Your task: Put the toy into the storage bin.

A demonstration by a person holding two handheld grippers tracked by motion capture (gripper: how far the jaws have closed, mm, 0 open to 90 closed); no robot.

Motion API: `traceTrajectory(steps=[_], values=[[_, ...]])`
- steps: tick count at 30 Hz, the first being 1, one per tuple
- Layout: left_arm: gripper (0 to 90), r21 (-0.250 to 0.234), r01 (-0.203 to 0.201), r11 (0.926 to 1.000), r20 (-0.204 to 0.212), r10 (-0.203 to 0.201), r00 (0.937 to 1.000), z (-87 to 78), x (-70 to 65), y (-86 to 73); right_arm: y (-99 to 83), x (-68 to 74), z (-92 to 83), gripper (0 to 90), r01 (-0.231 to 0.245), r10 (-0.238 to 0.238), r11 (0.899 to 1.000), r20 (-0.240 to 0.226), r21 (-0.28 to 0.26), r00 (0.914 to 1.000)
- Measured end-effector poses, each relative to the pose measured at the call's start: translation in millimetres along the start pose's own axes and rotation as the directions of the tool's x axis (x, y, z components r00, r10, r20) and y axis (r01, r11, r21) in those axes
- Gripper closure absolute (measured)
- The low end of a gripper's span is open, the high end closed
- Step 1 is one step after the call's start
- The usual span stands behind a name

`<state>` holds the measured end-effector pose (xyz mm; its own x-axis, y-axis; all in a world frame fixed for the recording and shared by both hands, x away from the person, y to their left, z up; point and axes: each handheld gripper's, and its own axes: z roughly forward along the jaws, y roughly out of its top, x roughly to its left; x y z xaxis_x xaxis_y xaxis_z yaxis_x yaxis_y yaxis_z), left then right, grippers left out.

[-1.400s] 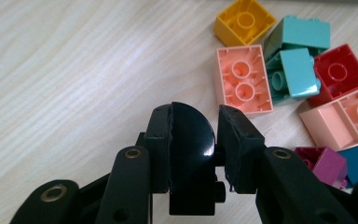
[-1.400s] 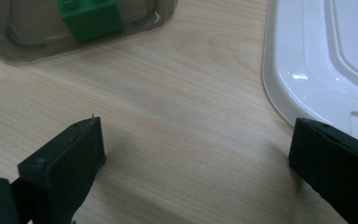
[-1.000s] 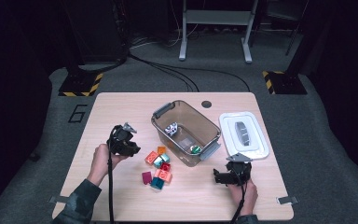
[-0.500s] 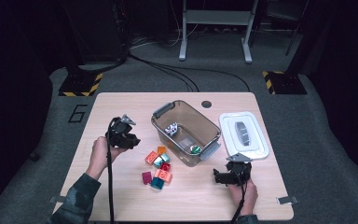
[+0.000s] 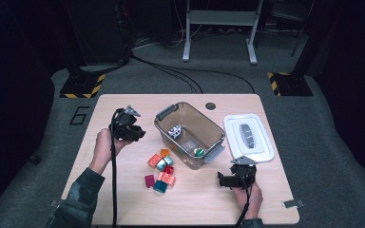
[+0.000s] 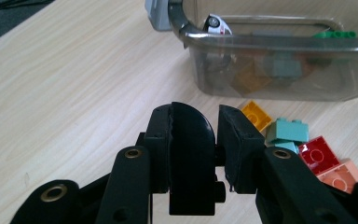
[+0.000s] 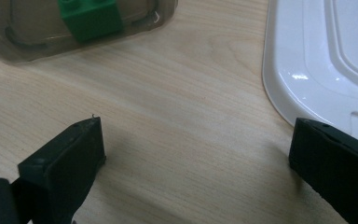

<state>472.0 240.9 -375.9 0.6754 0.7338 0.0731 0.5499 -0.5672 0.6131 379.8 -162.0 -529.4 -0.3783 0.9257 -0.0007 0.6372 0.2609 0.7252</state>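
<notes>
My left gripper [image 5: 132, 132] is lifted above the table left of the clear plastic bin [image 5: 210, 151]. In the left gripper view its jaws [image 6: 193, 121] are shut on a black brick with a rounded top [image 6: 191, 154]. Below it lies a cluster of loose bricks [image 5: 161, 169]: orange [image 6: 256, 115], teal [image 6: 289, 130] and red [image 6: 318, 156]. My right gripper [image 5: 224, 179] rests low near the table's front right; its jaws [image 7: 200, 140] stand wide open over bare wood, holding nothing. A green brick [image 7: 91, 14] and a black-and-white brick [image 5: 174, 131] lie in the bin.
A white lid [image 5: 261, 145] with a grey handle lies right of the bin, close to my right gripper's right jaw. The bin has grey latches at both ends. Cables trail from both grippers toward the front edge. Bare wood lies at the far left.
My left gripper has risen from the table with the black brick and drifted a little away from the front edge. The right gripper has stayed still.
</notes>
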Motion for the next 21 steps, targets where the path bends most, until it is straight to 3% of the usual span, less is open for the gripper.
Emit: traceTrajectory(steps=[13,21], values=[[66.3,-0.019,-0.036,0.9991,-0.017,0.036,0.9992,-5.9,-4.1,26.7,0.0,0.0,0.0,2.6,0.000,0.000,1.000,0.000,0.000,1.0000],[66.3,-0.029,-0.057,0.9980,-0.008,0.056,0.9984,-6.2,-6.7,47.3,0.0,0.0,0.0,2.6,0.000,0.000,1.000,0.000,0.000,1.0000]])
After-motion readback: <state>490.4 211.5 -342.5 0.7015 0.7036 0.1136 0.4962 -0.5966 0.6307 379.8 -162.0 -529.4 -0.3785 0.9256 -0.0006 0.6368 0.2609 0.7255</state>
